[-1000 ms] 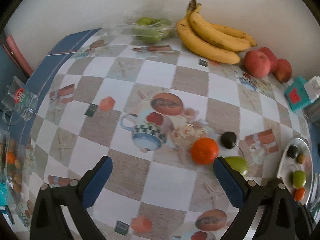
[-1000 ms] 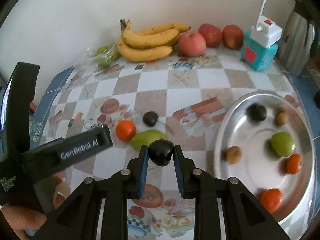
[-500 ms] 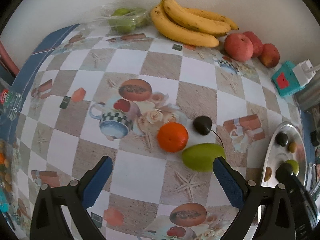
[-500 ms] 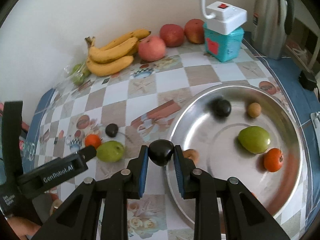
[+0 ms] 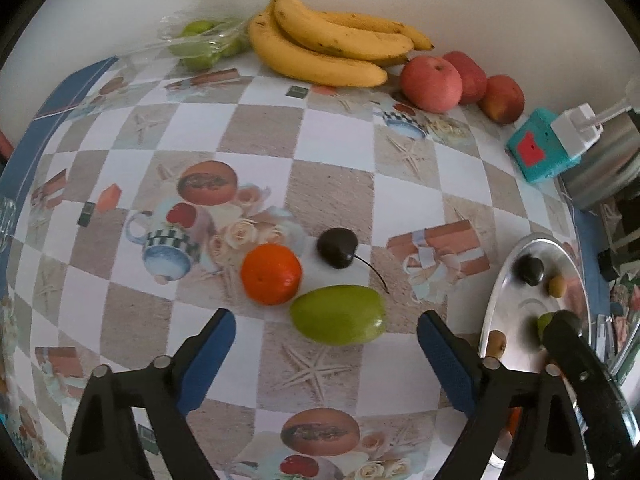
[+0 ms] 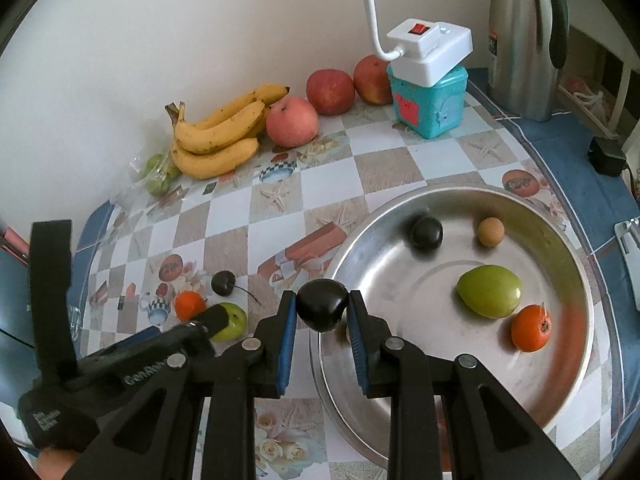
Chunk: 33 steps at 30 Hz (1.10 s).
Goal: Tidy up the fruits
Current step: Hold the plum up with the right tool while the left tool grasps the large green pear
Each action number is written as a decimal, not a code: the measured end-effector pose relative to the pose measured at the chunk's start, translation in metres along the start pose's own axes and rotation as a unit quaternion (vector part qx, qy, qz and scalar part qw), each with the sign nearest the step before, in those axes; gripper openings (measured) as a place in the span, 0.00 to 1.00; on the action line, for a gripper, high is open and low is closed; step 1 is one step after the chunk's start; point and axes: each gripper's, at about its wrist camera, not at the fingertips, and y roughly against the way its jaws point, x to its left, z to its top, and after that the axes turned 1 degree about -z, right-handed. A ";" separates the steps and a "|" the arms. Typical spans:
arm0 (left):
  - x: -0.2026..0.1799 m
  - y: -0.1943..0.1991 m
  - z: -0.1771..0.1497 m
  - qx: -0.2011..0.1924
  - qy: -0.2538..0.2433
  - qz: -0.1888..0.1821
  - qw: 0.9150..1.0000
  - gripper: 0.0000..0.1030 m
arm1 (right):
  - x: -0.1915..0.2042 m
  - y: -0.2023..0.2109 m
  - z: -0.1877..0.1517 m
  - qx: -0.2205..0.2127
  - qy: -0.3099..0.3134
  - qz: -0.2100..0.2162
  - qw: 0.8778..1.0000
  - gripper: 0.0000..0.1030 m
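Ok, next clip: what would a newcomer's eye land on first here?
Probably the dark cherry pinched in the right tool, poised at the near rim of the steel tray, which already holds several small fruits. Next, the left tool with its jaws wide around nothing, just short of the green fruit and orange on the checkered cloth. The bananas lie against the wall.

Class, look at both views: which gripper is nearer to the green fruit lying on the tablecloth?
Left. The left gripper hangs open right over the green fruit, which lies just ahead of its jaws. The right gripper, shut on a dark fruit, is off at the tray rim.
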 end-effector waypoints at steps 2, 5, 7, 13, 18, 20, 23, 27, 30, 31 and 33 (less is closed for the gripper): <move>-0.003 -0.004 -0.001 0.005 -0.004 0.001 1.000 0.88 | -0.001 0.001 0.001 -0.003 -0.002 -0.001 1.000 0.26; -0.005 -0.007 -0.001 0.005 -0.007 0.001 1.000 0.87 | -0.002 0.003 0.002 -0.006 -0.003 -0.002 1.000 0.26; -0.006 -0.008 -0.001 0.005 -0.008 -0.001 1.000 0.82 | -0.002 0.003 0.002 -0.006 -0.002 -0.002 1.000 0.26; -0.005 -0.013 0.001 0.009 -0.002 -0.009 1.000 0.76 | 0.001 0.005 0.003 -0.008 0.003 -0.001 1.000 0.26; -0.004 -0.014 0.001 0.008 -0.002 -0.010 1.000 0.70 | 0.002 0.004 0.003 -0.007 0.006 -0.002 1.000 0.26; -0.003 -0.015 0.001 0.007 -0.002 -0.009 1.000 0.69 | 0.002 0.004 0.003 -0.008 0.006 -0.002 1.000 0.26; -0.004 -0.015 0.001 0.003 -0.007 -0.005 1.000 0.63 | 0.002 0.004 0.003 -0.007 0.006 -0.002 1.000 0.26; -0.005 -0.015 0.001 0.002 -0.010 -0.002 1.000 0.59 | 0.003 0.004 0.002 -0.007 0.008 -0.001 1.000 0.26; -0.004 -0.015 0.001 0.001 -0.009 -0.003 1.000 0.58 | 0.004 0.003 0.002 -0.006 0.009 -0.001 1.000 0.26; -0.004 -0.015 0.001 0.001 -0.008 -0.003 1.000 0.57 | 0.004 0.004 0.002 -0.006 0.010 -0.001 1.000 0.26; -0.004 -0.014 0.001 0.001 -0.009 -0.003 1.000 0.57 | 0.004 0.003 0.002 -0.006 0.010 -0.001 1.000 0.26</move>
